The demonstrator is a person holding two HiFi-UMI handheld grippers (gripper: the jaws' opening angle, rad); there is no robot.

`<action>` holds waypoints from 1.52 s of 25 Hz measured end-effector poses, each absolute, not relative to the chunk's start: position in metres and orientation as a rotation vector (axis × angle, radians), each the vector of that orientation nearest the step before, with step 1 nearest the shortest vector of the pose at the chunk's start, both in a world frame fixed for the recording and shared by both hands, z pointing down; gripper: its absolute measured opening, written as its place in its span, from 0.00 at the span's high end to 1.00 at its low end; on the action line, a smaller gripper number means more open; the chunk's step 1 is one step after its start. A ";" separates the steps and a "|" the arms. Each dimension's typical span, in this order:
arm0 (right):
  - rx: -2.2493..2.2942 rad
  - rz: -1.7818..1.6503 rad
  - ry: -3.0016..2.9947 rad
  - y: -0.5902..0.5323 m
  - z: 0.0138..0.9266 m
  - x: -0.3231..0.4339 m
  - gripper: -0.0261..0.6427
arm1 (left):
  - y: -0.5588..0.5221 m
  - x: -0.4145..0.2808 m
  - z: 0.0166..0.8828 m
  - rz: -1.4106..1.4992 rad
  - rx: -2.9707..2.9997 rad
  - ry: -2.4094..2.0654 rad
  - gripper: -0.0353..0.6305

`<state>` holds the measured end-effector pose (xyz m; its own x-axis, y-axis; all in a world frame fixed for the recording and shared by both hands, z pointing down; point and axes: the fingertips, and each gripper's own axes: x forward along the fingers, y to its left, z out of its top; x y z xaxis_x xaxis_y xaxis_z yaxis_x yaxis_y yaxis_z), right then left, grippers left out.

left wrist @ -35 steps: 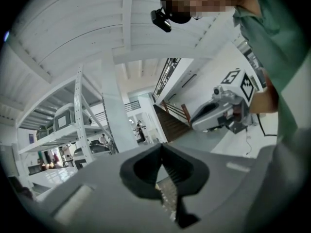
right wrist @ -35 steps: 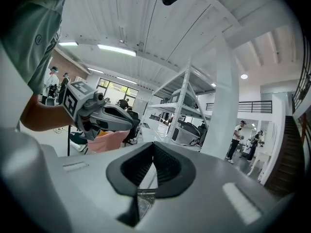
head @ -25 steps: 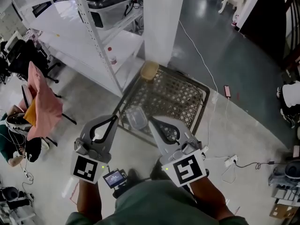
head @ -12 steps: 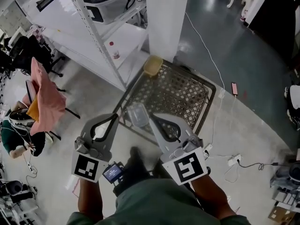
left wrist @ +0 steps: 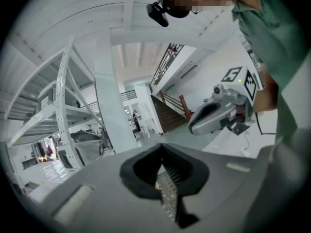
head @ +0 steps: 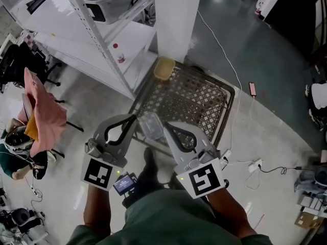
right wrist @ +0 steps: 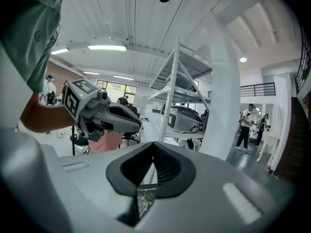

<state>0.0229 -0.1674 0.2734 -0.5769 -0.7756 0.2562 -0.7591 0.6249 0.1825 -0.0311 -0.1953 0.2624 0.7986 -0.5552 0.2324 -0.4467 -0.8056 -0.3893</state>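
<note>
In the head view my left gripper and right gripper are held side by side over the near edge of a wire-mesh cart on the floor. Both are shut with nothing between the jaws. A clear plastic tub lies in the cart between the two gripper tips, and a tan bowl sits at the cart's far corner. In the left gripper view the left gripper points up past the right gripper. In the right gripper view the right gripper has the left gripper beside it.
A white metal shelf rack with a lidded bin stands to the left of the cart, and a white column behind it. A pink cloth on a chair is at far left. Cables, a phone and a power strip lie at right.
The left gripper has moved up and slightly right toward the cart's near edge. A foot now shows between the grippers. Both grippers stay shut.
</note>
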 end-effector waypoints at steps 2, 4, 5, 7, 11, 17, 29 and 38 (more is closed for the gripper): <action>1.255 -0.066 -2.531 -0.180 0.275 0.017 0.95 | -0.209 -0.036 0.265 -0.483 -2.681 0.749 0.94; 1.265 -0.051 -2.518 -0.192 0.281 0.013 0.95 | -0.222 -0.039 0.270 -0.484 -2.692 0.735 0.94; 1.268 -0.042 -2.511 -0.198 0.285 0.012 0.95 | -0.228 -0.040 0.273 -0.489 -2.698 0.730 0.94; 1.274 -0.020 -2.498 -0.209 0.294 0.010 0.95 | -0.240 -0.041 0.281 -0.497 -2.710 0.720 0.94; 1.290 0.023 -2.475 -0.228 0.310 0.011 0.95 | -0.258 -0.040 0.298 -0.501 -2.738 0.691 0.94; 1.299 0.093 -2.438 -0.256 0.342 0.007 0.95 | -0.286 -0.047 0.330 -0.526 -2.802 0.684 0.94; 1.274 0.212 -2.381 -0.294 0.417 -0.002 0.95 | -0.322 -0.064 0.418 -0.630 -2.940 0.747 0.94; 1.244 0.307 -2.321 -0.312 0.479 -0.004 0.94 | -0.335 -0.072 0.493 -0.763 -3.014 0.736 0.94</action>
